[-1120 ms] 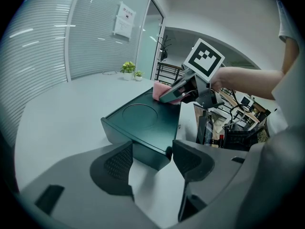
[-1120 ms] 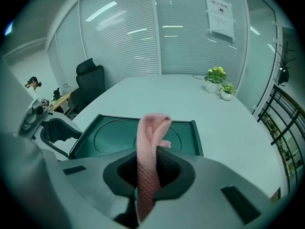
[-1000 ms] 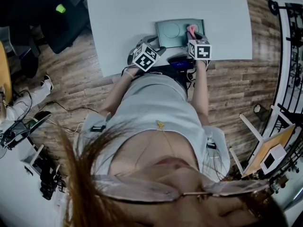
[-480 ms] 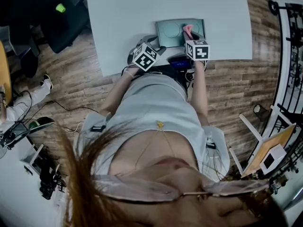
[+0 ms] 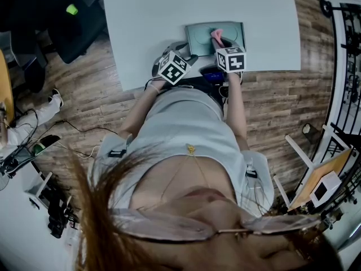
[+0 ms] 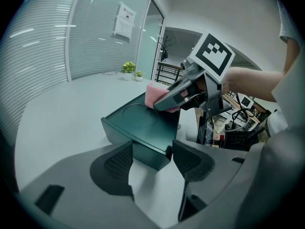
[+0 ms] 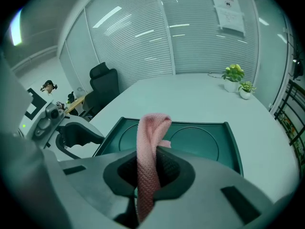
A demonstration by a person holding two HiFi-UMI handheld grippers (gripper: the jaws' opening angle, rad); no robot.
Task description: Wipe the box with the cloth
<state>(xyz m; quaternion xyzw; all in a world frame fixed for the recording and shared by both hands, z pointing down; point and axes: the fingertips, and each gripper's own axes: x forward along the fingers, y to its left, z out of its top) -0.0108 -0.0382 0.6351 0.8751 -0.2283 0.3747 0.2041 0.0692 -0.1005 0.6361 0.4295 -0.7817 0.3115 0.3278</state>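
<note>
jaws of the right gripper (image 7: pixel 150 168) clench a pink knitted cloth (image 7: pixel 151 137), its fold poking forward to rub the top of the dark green shallow box (image 7: pixel 202 140) on the pale table (image 7: pixel 190 94). the left gripper (image 6: pixel 151 162), jaws apart, sits at the box's near corner, perhaps bracing it.

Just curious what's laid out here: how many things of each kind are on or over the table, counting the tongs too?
Green box: 1
Pink cloth: 1
Potted plants: 2
Left tongs, right tongs: 2
Total: 6
</note>
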